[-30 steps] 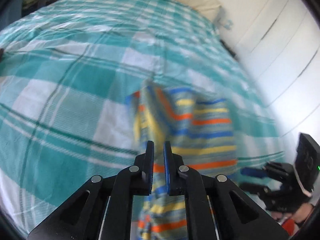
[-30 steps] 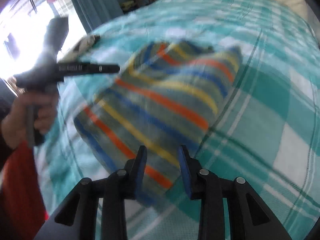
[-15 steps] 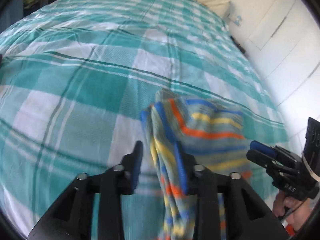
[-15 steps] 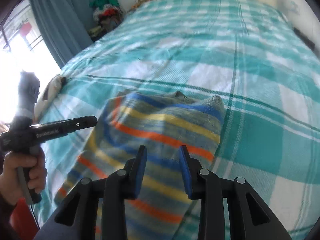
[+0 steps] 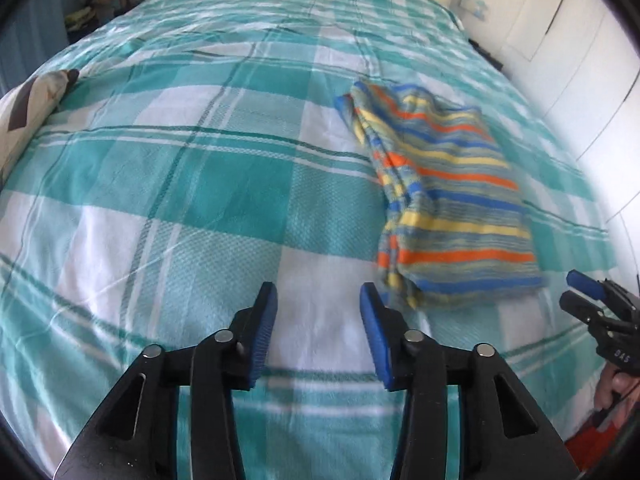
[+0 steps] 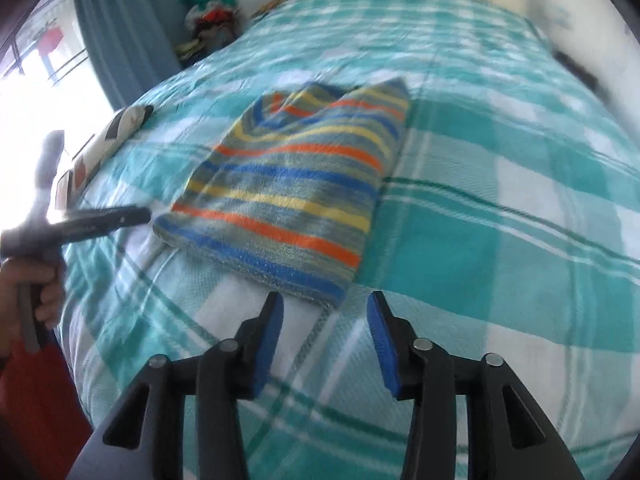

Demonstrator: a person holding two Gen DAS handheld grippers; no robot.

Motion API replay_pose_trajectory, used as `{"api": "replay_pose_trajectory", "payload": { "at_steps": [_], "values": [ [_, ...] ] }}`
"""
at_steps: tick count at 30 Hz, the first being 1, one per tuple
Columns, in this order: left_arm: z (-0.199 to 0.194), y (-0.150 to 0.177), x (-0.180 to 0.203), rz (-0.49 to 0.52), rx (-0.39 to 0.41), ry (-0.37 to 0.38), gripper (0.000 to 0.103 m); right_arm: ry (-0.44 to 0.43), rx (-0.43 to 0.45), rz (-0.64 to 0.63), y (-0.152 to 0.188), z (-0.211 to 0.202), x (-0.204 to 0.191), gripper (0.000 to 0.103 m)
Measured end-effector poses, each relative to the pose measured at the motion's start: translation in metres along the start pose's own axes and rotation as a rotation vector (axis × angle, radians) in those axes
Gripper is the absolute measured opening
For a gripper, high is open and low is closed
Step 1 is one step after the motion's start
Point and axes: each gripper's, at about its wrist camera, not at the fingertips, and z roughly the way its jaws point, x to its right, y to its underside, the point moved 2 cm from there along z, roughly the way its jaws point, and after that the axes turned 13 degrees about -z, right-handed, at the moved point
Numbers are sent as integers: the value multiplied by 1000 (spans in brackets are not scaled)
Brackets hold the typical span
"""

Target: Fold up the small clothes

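Folded striped garment (image 5: 444, 196) lying released near the bed's (image 5: 160, 184) right edge; left tongs (image 5: 318, 330) and right tongs (image 6: 325, 336) just spread, empty, drawn back. Fold seemingly finished.

striped garment (image 5: 448, 196): soft fuzzy knit | bedspread (image 5: 200, 184): matt woven cloth | fingers (image 5: 266, 320): ribbed blue pads

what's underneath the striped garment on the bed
The striped garment lies folded directly on the teal checked bedspread. Whatever is between its folded layers or beneath its middle is covered.
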Motion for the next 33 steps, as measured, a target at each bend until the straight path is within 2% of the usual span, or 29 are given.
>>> {"api": "replay_pose_trajectory", "payload": {
  "at_steps": [2,5,10,20,22,24,25,26,29,33],
  "values": [
    [-13,5,4,16,26,11,62,55,1,10,-5,-14,-3,61],
    [-28,15,13,13,51,47,72,105,-1,23,-5,-30,-10,63],
    [-28,25,28,28,39,52,73,172,21,1,-8,-52,-21,64],
    [-25,32,46,66,23,51,73,211,9,12,-5,-59,-21,65],
    [-20,28,48,74,10,53,73,194,4,25,-5,-55,-18,65],
    [-13,18,48,68,-5,72,74,141,16,53,-5,-49,-11,69],
    [-10,11,47,58,-10,86,79,101,27,79,-6,-45,-5,74],
    [-6,1,45,41,-11,106,83,63,39,107,-8,-40,3,75],
    [14,-34,40,-14,-7,153,85,-36,69,214,-19,-17,36,75],
    [62,-75,41,-77,-73,194,85,-152,89,320,-44,29,75,75]
  ]
}}
